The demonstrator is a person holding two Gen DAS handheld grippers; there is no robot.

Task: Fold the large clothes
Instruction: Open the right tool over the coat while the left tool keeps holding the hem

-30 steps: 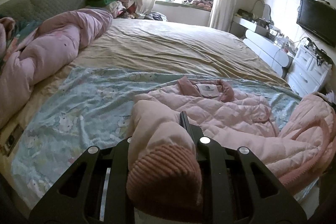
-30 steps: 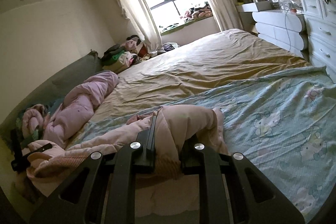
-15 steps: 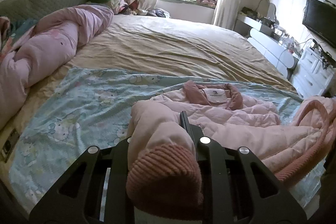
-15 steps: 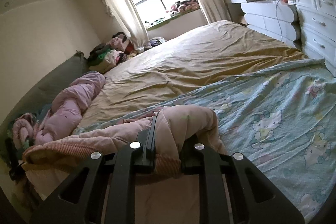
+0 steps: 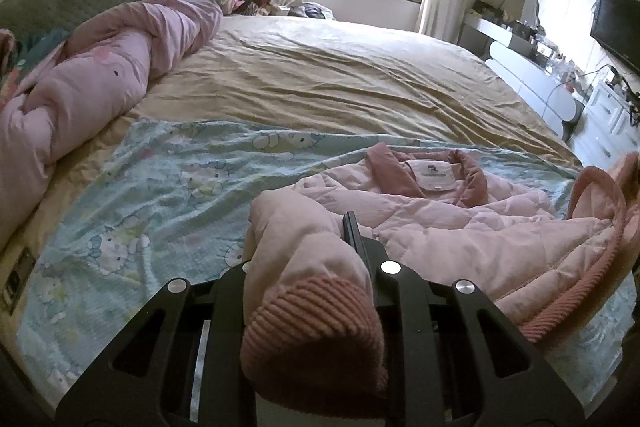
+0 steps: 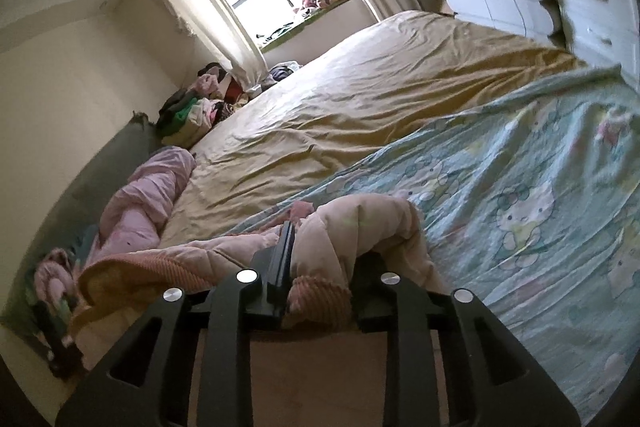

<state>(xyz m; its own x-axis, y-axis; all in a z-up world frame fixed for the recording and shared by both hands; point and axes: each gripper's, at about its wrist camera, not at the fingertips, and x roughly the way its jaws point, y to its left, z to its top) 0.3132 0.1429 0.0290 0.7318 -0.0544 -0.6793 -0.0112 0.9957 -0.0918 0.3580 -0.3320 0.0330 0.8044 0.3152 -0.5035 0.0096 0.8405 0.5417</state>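
Bed: a wide bed under a wrinkled tan sheet, with a pale blue cartoon-print cotton blanket spread over its near part.
Quilt: a rolled pink quilt lies along the left edge of the bed, well apart from both grippers.
Jacket: a pale pink quilted padded jacket with darker pink ribbed cuffs and collar lies on the blue blanket, collar and white label facing up, directly ahead of the left gripper and reaching to its right.
Left gripper: the black two-finger left gripper is closed tight on one sleeve of the jacket; the sleeve bulges out ahead of the fingers and its ribbed cuff hangs back toward the camera.
Right gripper: the black two-finger right gripper has just been opening its jaws; the other sleeve sits between them, touching the left finger, a gap showing at the right one.
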